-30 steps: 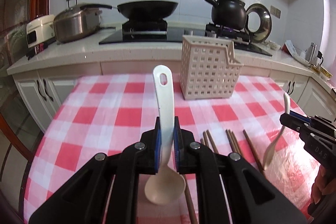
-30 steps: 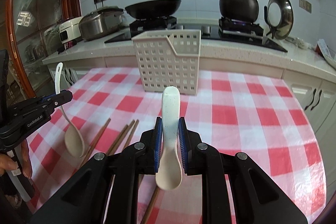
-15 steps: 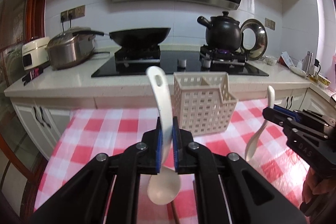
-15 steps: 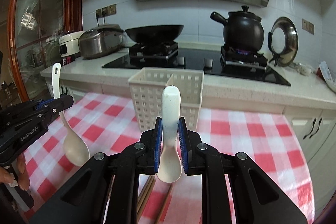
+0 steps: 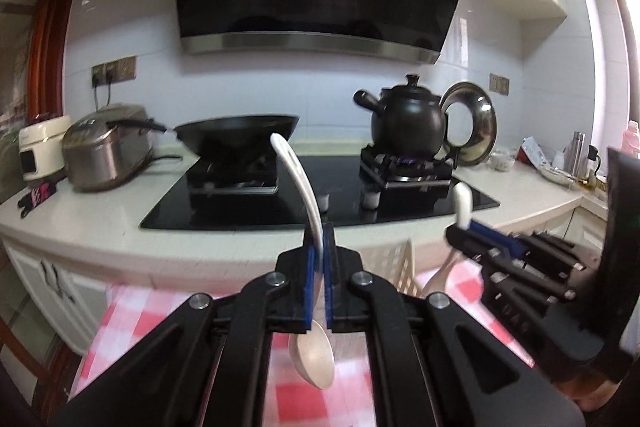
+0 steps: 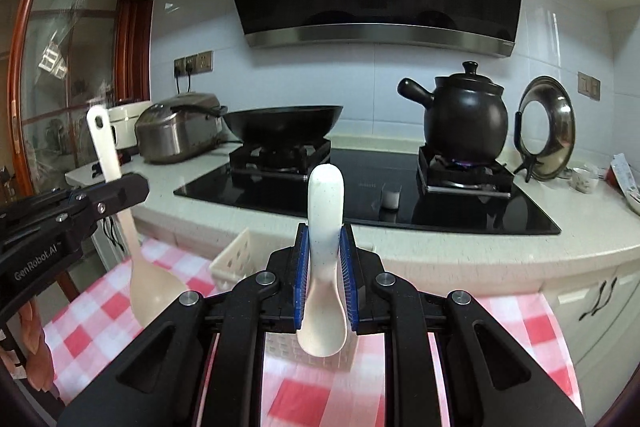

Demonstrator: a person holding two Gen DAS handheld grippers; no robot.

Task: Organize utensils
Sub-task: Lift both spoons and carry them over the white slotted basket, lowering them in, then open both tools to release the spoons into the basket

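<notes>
My left gripper (image 5: 319,259) is shut on a long white ladle (image 5: 310,347), handle up and bowl hanging below the jaws. My right gripper (image 6: 323,259) is shut on a short white soup spoon (image 6: 325,227), held upright by its handle. Both are lifted above the red-checked table. The white slotted utensil basket (image 6: 236,261) sits just below and ahead, mostly hidden behind the jaws; only its rim (image 5: 404,267) shows in the left wrist view. In the right wrist view the left gripper (image 6: 120,193) holds the ladle (image 6: 148,287) at the left. The right gripper (image 5: 466,239) with the spoon (image 5: 463,203) shows at the right.
Behind the table runs a counter with a black hob (image 6: 360,195), a wok (image 6: 284,125), a black clay pot (image 6: 464,115), a rice cooker (image 6: 176,133) and a steel lid (image 6: 548,131). White cabinet doors (image 6: 592,307) stand under the counter.
Both grippers have risen and moved toward the basket with their spoons. The basket has sunk low in both views and the chopsticks on the cloth have dropped out of sight.
</notes>
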